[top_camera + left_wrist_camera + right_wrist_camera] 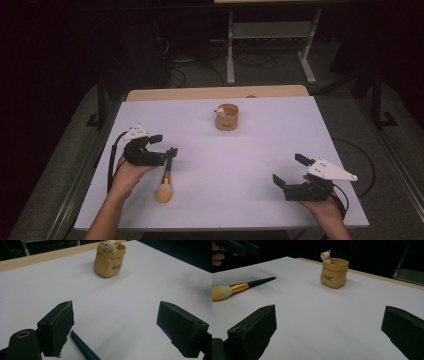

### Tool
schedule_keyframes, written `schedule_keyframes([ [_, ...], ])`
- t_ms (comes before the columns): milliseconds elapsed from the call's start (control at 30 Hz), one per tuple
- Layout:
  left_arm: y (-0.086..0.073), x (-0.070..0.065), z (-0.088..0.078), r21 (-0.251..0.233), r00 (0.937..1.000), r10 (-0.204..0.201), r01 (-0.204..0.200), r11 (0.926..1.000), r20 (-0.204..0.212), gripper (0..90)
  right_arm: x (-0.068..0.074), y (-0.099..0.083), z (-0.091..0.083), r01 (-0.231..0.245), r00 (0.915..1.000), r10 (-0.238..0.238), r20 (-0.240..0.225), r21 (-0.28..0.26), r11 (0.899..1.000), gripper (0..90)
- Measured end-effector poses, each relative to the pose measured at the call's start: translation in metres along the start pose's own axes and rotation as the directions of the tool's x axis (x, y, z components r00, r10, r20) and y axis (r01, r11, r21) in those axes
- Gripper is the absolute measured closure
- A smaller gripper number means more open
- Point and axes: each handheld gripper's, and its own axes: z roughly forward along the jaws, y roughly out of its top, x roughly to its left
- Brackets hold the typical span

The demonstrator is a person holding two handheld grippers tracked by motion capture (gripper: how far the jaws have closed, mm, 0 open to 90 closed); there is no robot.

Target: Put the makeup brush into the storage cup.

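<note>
On white table (240,165), brush (165,183) lies apparently just under wide-spread left gripper (166,145).

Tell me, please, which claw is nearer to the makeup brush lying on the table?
The left. The left claw sits open right over the handle tip of the makeup brush, while the right claw is open well off to the brush's right, across bare table.

Makeup brush (239,286): cream-tan bristle head, copper-gold ferrule, dark teal handle. Pot (334,272): mustard-tan, sack-shaped, dark script lettering on its front, with a cream-white bear figure (326,256) at the rim. Table (250,150): pale lavender-white top with a light wood strip along the far edge; both grippers (159,148) (290,170) black, each with a pale grey top plate.
</note>
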Motion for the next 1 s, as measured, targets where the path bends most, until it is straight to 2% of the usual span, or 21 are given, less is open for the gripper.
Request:
schedule_keyframes([
  [267,-0.0001,-0.0006,0.0017,0.066,0.9997,-0.009,0.01,0.9978,-0.021,14.1,-0.0003,0.0001,-0.0004,0.003,1.0,-0.003,0.003,0.002,1.0,0.0],
  [367,0.0004,-0.0022,0.0033,0.11,0.9995,-0.004,0.007,0.9939,-0.033,14.1,-0.0004,0.0001,-0.0007,0.001,1.0,-0.001,0.004,0.003,1.0,0.0],
  [433,0.0006,-0.0027,0.0038,0.116,0.9994,-0.005,0.008,0.9932,-0.033,14.1,-0.0005,0.0001,-0.0007,0.002,1.0,-0.002,0.004,0.003,1.0,0.0],
  [567,0.0016,-0.0031,0.0045,0.17,0.9991,0.013,-0.006,0.9854,-0.041,14.3,-0.0006,0.0001,-0.0008,0.003,1.0,-0.003,0.005,0.002,1.0,0.0],
  [600,0.0015,-0.0036,0.0051,0.183,0.9992,0.005,0.002,0.9832,-0.04,14.6,-0.0006,0.0001,-0.0009,0.002,1.0,-0.002,0.005,0.002,1.0,0.0],
  [833,0.0005,-0.0039,0.0075,0.217,0.9989,-0.022,0.031,0.9757,-0.042,15.0,-0.0004,0.0,-0.001,0.0,1.0,0.0,0.005,0.004,1.0,0.0],
  [1000,-0.0002,-0.0031,0.0085,0.246,0.9989,-0.02,0.03,0.9688,-0.043,16.6,-0.0005,0.0,-0.001,0.001,1.0,-0.001,0.006,0.003,1.0,0.0],
])
